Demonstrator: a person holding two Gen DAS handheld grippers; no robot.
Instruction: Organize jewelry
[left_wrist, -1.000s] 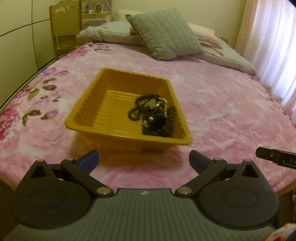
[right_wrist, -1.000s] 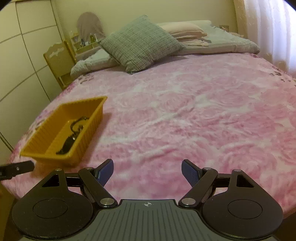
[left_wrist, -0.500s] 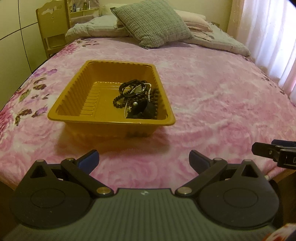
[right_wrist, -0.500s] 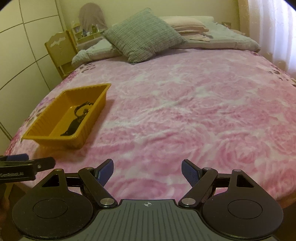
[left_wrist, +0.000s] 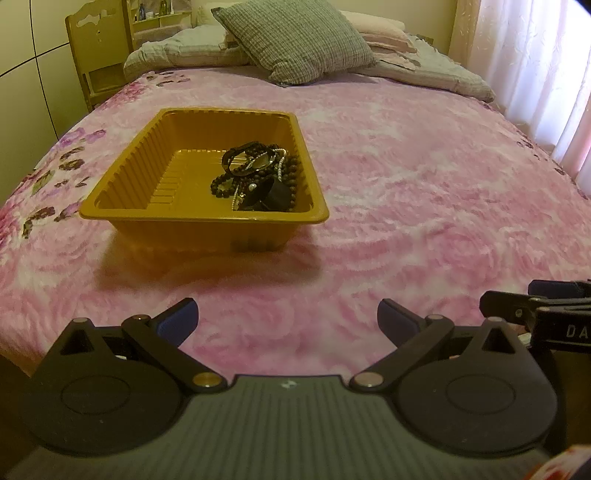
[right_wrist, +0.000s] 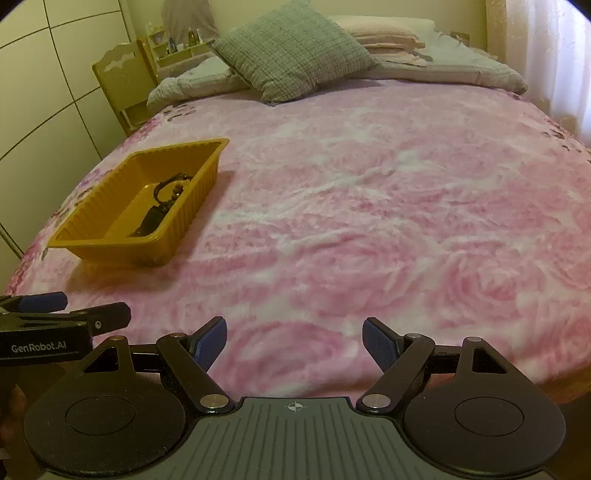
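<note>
Tray (left_wrist: 155, 173): on bed (left_wrist: 406, 192) near its left edge, walls corralling jewelry (left_wrist: 258, 177) heaped at tray's right end | left claw (left_wrist: 286, 319): spread, empty, aimed at tray (approach pose) | right claw (right_wrist: 293, 341): spread, empty, over foot edge.

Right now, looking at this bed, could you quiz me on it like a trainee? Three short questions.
1. True or false: the jewelry lies spread over the pink blanket.
2. In the left view, which side of the tray holds the pile: A left, B right?
3. Fill in: both the left gripper and right gripper are ____.

Key: 1 false, it is inside the tray. 2 B. 3 open, holding nothing.
</note>
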